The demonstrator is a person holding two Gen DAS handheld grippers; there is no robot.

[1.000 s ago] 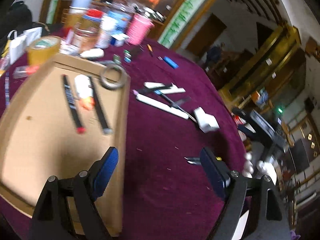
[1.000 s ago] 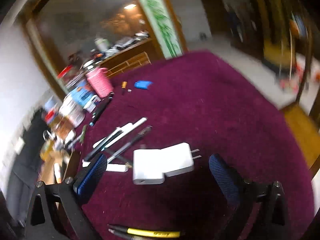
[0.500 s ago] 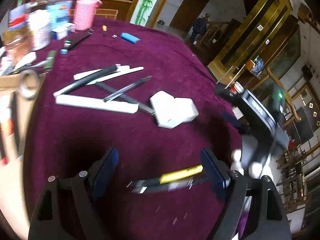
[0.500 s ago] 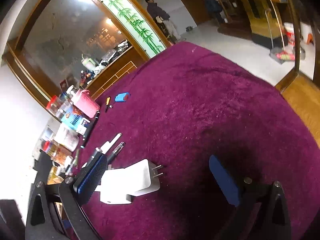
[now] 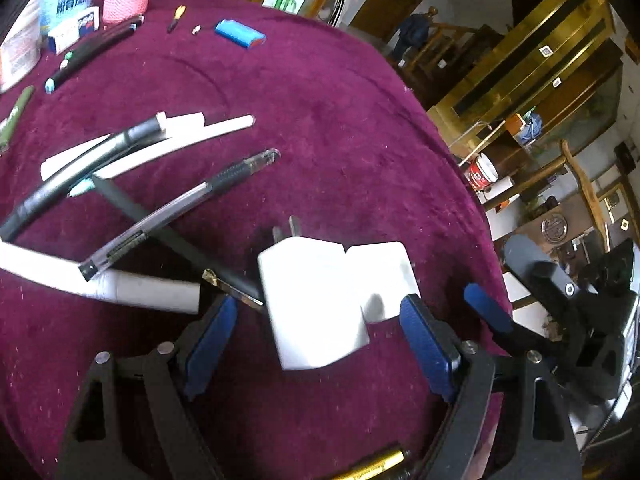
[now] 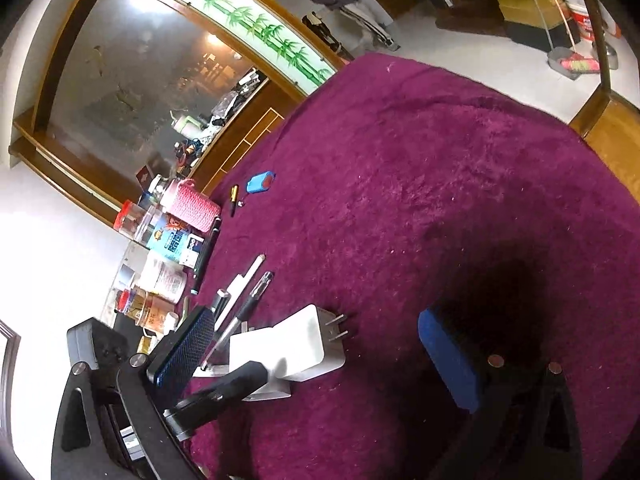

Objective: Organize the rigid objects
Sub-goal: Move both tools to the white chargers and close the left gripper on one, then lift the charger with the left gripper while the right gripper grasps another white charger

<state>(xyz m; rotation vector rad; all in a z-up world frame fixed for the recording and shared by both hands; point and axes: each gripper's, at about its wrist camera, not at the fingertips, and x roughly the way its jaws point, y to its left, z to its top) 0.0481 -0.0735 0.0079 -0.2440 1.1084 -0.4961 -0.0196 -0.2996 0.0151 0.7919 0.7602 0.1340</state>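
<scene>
White charger plugs (image 5: 320, 304) now sit between my left gripper's (image 5: 316, 340) spread fingers, after I swung away from the cardboard tray. Grasping them looks next. My right gripper (image 6: 320, 364) hangs spread just beside them.

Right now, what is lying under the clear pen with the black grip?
Under the clear pen a thin black stick crosses, and its back end rests on a white tube. Below those, only the purple cloth shows.
</scene>
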